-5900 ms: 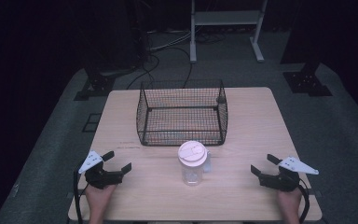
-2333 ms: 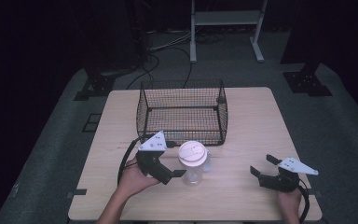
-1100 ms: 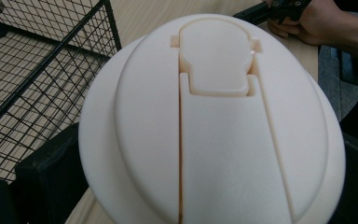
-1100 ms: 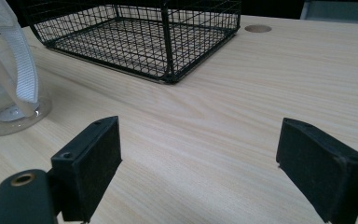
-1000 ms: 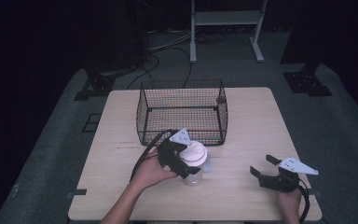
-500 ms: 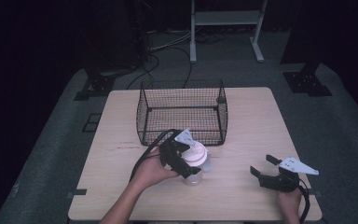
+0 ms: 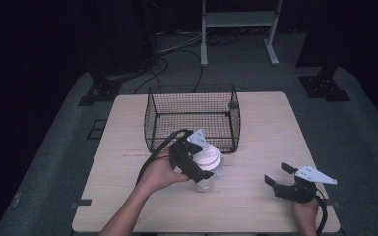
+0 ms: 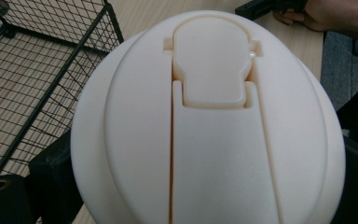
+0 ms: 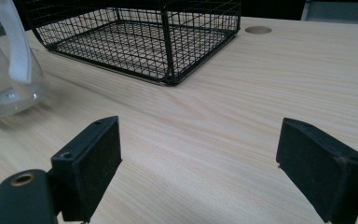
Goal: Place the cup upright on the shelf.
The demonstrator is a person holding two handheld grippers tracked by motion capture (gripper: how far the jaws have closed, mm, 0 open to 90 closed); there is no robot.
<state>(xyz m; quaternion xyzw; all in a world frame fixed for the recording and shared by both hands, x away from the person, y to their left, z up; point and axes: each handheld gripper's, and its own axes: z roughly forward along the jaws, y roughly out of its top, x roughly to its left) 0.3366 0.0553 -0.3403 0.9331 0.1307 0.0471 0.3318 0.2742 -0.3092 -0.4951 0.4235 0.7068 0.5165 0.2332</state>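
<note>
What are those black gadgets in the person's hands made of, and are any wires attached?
Each of the tongs, left and right, is black with two blocky flat-faced jaws, topped by a grey three-cornered plate. A black cable trails from each. Forearms are bare, with no sleeves showing.

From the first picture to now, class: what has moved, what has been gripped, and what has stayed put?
The left gripper has travelled from the table's left front edge rightward to the white-lidded clear bottle, its jaws now either side of the lid; whether they have clamped it is unclear. The bottle, the wire basket and the open right gripper have not moved.
</note>
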